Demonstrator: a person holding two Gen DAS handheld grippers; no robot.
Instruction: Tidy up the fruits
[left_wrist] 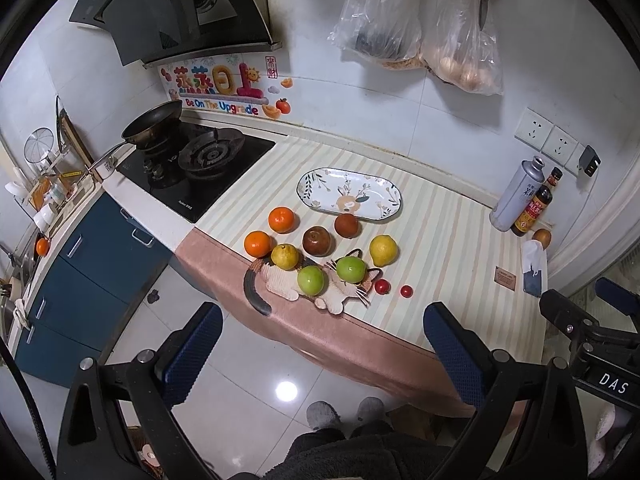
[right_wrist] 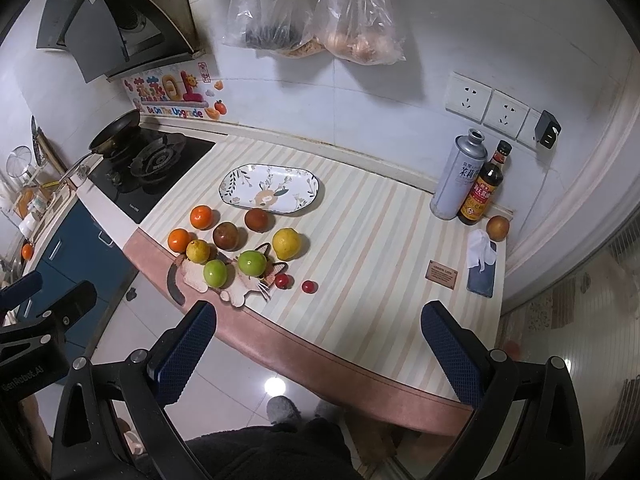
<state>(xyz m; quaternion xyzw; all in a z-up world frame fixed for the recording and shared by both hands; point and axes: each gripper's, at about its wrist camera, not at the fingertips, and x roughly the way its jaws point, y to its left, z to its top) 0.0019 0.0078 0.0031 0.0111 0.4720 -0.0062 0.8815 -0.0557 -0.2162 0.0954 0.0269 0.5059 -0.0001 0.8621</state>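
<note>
With your left gripper (left_wrist: 322, 344) and right gripper (right_wrist: 320, 340) both spread apart and empty, the round loose fruits (right_wrist: 230, 236) lie beside the empty oval floral ceramic plate (right_wrist: 272, 189); a careless nudge could roll them off the striped counter (right_wrist: 380, 248).

Striped counter (right_wrist: 380, 240) lies open right of the fruit cluster (right_wrist: 240, 248); bottles (right_wrist: 468, 184) crowd the far corner

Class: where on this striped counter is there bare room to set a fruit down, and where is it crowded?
Free: the oval floral plate holds nothing, and striped cloth lies bare between the large yellow fruit and the grey tin bottle. Crowded: the fruit cluster around the cat-shaped mat.
</note>
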